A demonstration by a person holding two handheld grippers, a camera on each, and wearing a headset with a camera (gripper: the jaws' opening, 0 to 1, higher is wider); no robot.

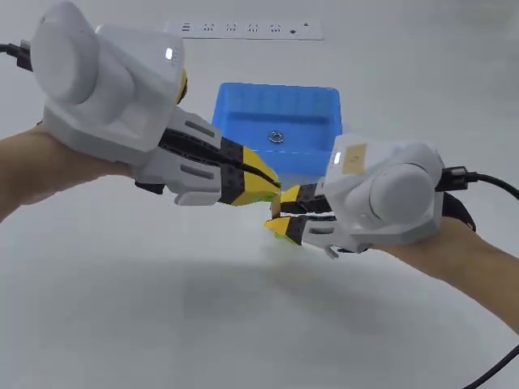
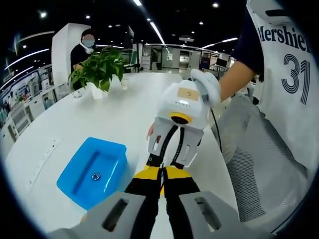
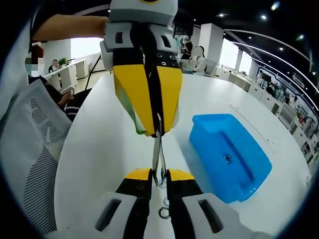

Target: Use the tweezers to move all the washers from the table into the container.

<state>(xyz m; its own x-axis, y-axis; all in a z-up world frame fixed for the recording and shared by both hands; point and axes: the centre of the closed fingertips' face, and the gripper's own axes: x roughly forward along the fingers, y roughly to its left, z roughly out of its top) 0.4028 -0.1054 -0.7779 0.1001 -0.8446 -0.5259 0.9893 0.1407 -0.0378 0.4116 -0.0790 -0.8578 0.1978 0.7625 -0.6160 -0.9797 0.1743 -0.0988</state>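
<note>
My two grippers meet tip to tip in front of the blue container [image 1: 235, 109]. Thin metal tweezers [image 3: 158, 159] run from between my right gripper's [image 3: 159, 175] yellow-tipped jaws up to the left gripper's [image 3: 154, 130] closed tips. Both are shut on the tweezers. In the head view the left gripper [image 1: 274, 185] comes in from the upper left and the right gripper [image 1: 276, 220] from the right. Two washers [image 3: 164, 212] lie on the white table just under the right jaws. One washer [image 1: 276, 137] lies inside the container [image 3: 249, 169].
A white power strip [image 1: 243, 30] lies along the table's far edge behind the container. A black cable [image 1: 486, 185] trails from the right gripper. A potted plant [image 2: 99, 67] stands far across the table. A mesh chair [image 2: 259, 164] is beside the person.
</note>
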